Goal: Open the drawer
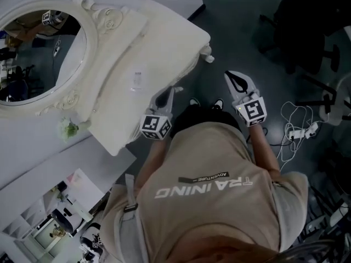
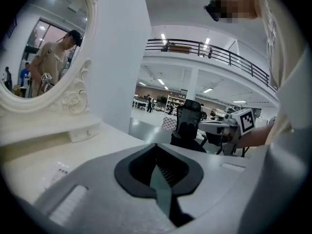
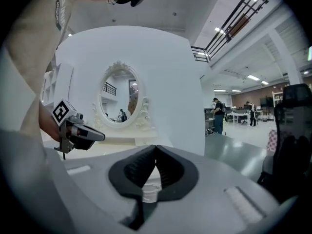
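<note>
A white dresser (image 1: 159,43) with an oval mirror (image 1: 41,53) stands at the upper left; its drawer front is hidden under the top from above. My left gripper (image 1: 169,91) is shut and empty, with its tips at the dresser's front edge. In the left gripper view its tips (image 2: 156,146) meet over the dresser top (image 2: 97,145). My right gripper (image 1: 236,76) hangs over the floor right of the dresser, shut, holding nothing. From the right gripper view its tips (image 3: 156,147) point at the mirror (image 3: 120,96), and the left gripper (image 3: 100,136) shows at the left.
A dark office chair (image 2: 187,126) stands behind the right gripper (image 2: 214,127). White cables and a power strip (image 1: 299,130) lie on the floor at the right. More dark chairs (image 1: 307,26) stand at the upper right. A small label (image 1: 137,79) lies on the dresser top.
</note>
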The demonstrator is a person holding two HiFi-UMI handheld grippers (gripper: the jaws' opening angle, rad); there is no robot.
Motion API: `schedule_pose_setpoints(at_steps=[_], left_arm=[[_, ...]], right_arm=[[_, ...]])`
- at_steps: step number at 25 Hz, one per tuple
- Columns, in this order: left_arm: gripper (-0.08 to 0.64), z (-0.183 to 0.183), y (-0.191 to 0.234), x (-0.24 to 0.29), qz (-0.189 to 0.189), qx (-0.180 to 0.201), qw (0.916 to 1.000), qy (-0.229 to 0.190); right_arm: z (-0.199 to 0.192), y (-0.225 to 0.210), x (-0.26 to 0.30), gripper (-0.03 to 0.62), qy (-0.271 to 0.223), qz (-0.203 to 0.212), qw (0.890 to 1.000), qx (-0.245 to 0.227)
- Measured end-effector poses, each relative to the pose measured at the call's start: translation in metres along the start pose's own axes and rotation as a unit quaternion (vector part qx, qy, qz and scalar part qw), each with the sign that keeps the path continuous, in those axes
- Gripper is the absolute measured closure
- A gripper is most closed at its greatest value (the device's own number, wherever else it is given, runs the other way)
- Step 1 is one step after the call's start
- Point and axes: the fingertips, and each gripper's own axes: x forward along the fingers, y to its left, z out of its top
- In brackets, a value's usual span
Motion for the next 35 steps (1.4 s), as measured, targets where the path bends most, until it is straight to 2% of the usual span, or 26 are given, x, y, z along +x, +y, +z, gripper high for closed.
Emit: schedule_pose_setpoints(at_steps=[5,11,15,18,21,24,26,28,31,32,35], left_arm=[[0.552,-0.008,0.033,0.013,0.002,-0.012,0.9999,-0.003],[0.552,-0.032,0.064,0.021,-0.02,-0.032,0.9991,0.017],[0.552,-0.058,0.071,0.034,-0.049,-0.063,0.9958,0.045],[0.552,-0.076,0.069,0.038,-0.068,-0.092,0.9906,0.075],[0.552,-0.104,0.067,0.043,-0.064,-0.11,0.9861,0.107],[0.552,-0.137,0.07,0.058,-0.044,-0.137,0.9803,0.135],[0.552,-0.16,0.076,0.063,-0.015,-0.177,0.9726,0.149],[0.551,-0.184,0.085,0.067,0.02,-0.237,0.959,0.154],[0.548,-0.218,0.106,0.077,0.068,-0.349,0.925,0.134],[0.537,-0.229,0.115,0.08,0.08,-0.375,0.9147,0.128],[0.448,-0.251,0.122,0.088,0.09,-0.421,0.8951,0.117]], right_arm=[[0.012,0.013,0.051,0.589,0.006,0.033,0.999,-0.022],[0.041,0.024,0.095,0.589,0.007,0.042,0.999,-0.032],[0.049,0.021,0.127,0.589,0.021,0.052,0.997,-0.053],[0.047,0.031,0.148,0.589,0.033,0.081,0.995,-0.052],[0.048,0.04,0.164,0.589,0.042,0.119,0.991,-0.052],[0.061,0.039,0.179,0.589,0.028,0.146,0.987,-0.063],[0.066,0.035,0.182,0.589,0.02,0.155,0.985,-0.077],[0.061,0.028,0.18,0.589,0.029,0.157,0.984,-0.081],[0.043,0.011,0.176,0.589,0.059,0.153,0.983,-0.077],[0.039,0.007,0.176,0.589,0.064,0.152,0.983,-0.074],[0.032,0.003,0.168,0.589,0.073,0.148,0.983,-0.078]])
